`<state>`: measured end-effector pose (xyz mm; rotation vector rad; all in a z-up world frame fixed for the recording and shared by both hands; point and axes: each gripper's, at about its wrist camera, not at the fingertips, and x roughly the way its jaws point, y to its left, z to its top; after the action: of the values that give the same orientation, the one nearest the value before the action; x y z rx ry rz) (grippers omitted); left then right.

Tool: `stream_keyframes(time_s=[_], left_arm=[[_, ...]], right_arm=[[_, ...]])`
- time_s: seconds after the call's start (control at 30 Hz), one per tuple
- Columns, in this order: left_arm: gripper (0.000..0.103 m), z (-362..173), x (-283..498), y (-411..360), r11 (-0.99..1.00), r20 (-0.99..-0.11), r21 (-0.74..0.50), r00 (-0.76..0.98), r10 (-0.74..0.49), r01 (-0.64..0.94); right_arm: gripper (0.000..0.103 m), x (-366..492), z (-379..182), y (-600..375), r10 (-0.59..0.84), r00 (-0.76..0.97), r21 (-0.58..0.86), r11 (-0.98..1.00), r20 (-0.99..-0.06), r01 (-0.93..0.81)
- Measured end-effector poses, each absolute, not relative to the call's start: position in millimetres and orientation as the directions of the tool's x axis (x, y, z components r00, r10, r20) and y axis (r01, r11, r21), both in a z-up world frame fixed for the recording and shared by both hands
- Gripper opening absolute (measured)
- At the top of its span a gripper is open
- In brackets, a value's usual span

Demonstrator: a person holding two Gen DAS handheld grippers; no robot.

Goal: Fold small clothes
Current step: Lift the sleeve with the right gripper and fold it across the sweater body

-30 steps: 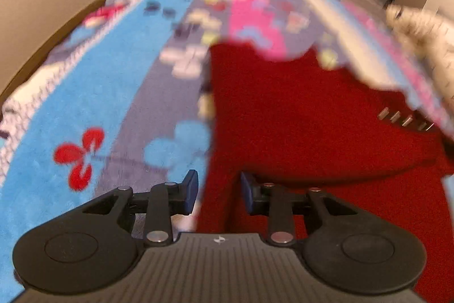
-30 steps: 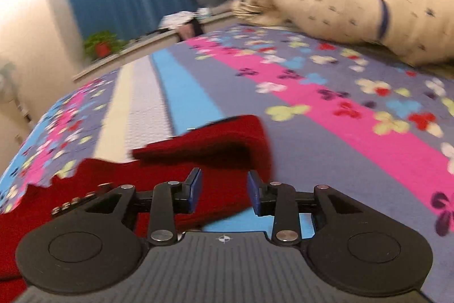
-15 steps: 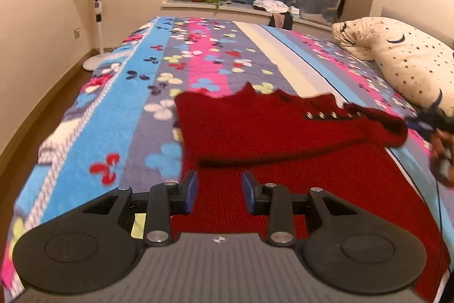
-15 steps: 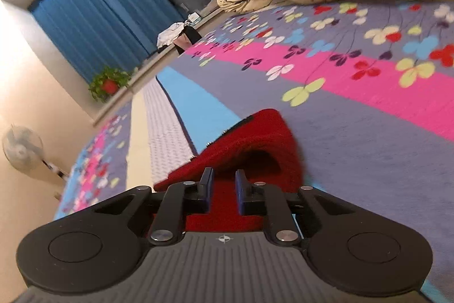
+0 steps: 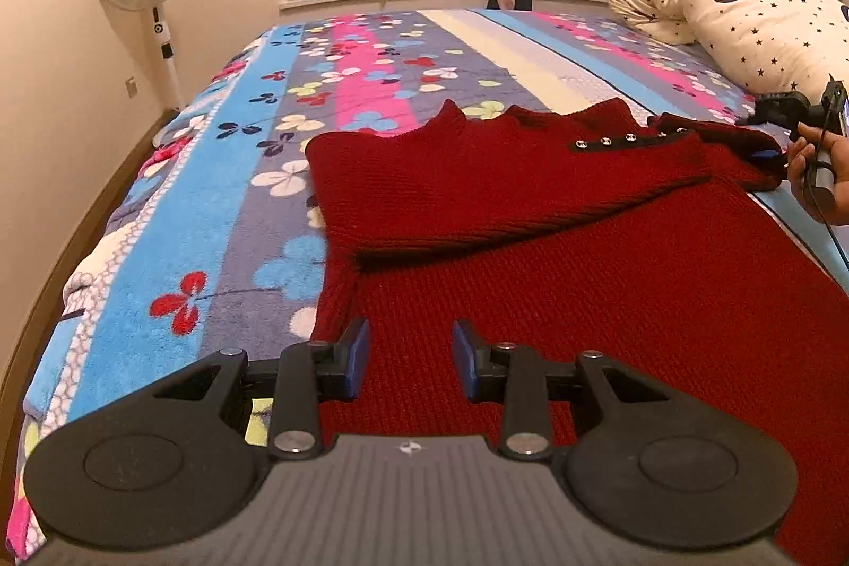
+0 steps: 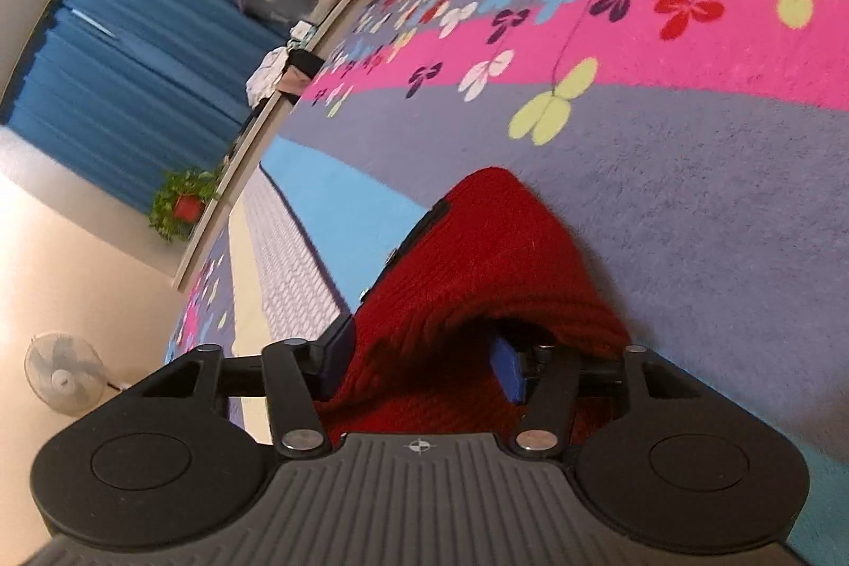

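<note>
Sweater [image 5: 610, 258] lies part-folded on the bed [image 5: 239, 194]. Left gripper [image 5: 408, 362] hovers with jaws spread, empty; right gripper [image 6: 422, 367], jaws just opened, straddles the sleeve.

Left gripper [image 5: 407, 356]: matte black body with a ribbed grey top plate bearing a small compass-like mark, two round black discs at the sides, angled black linkage arms fixed by silver screws, and blue pads on the inner faces of the fingers [image 5: 356, 356]. Right gripper [image 6: 419, 367]: same build, black linkages, silver screws, blue pads. In the left wrist view, the right hand [image 5: 820, 173] grips a black handle with a thin dark cable.
</note>
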<state>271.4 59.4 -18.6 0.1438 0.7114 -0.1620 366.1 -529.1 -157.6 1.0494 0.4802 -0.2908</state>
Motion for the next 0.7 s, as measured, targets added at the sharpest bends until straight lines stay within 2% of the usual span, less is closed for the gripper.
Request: stream_keyframes(time_s=[0.03, 0.07, 0.2, 0.4, 0.7], left_arm=[[0.038, -19, 273, 60, 0.978, -0.659, 0.077, 0.746, -0.096, 0.193], [0.038, -20, 275, 60, 0.979, -0.658, 0.079, 0.747, -0.092, 0.190], [0.038, -15, 276, 62, 0.981, -0.650, 0.072, 0.755, -0.091, 0.180], [0.038, -6, 273, 66, 0.985, -0.632, 0.047, 0.768, -0.101, 0.168], [0.038, 12, 272, 83, 0.993, -0.605, -0.031, 0.789, -0.112, 0.117]], right_arm=[[0.027, 367, -159, -531, -0.006, 0.860, 0.758, 0.469, -0.510, 0.453], [0.016, 366, -160, -531, -0.003, 0.864, 0.766, 0.463, -0.503, 0.447], [0.014, 355, -156, -532, -0.018, 0.886, 0.807, 0.404, -0.463, 0.430], [0.014, 338, -126, -527, 0.014, 0.947, 0.905, 0.298, -0.321, 0.303], [0.014, 343, -69, -455, 0.141, 0.973, 0.971, 0.185, -0.182, 0.154]])
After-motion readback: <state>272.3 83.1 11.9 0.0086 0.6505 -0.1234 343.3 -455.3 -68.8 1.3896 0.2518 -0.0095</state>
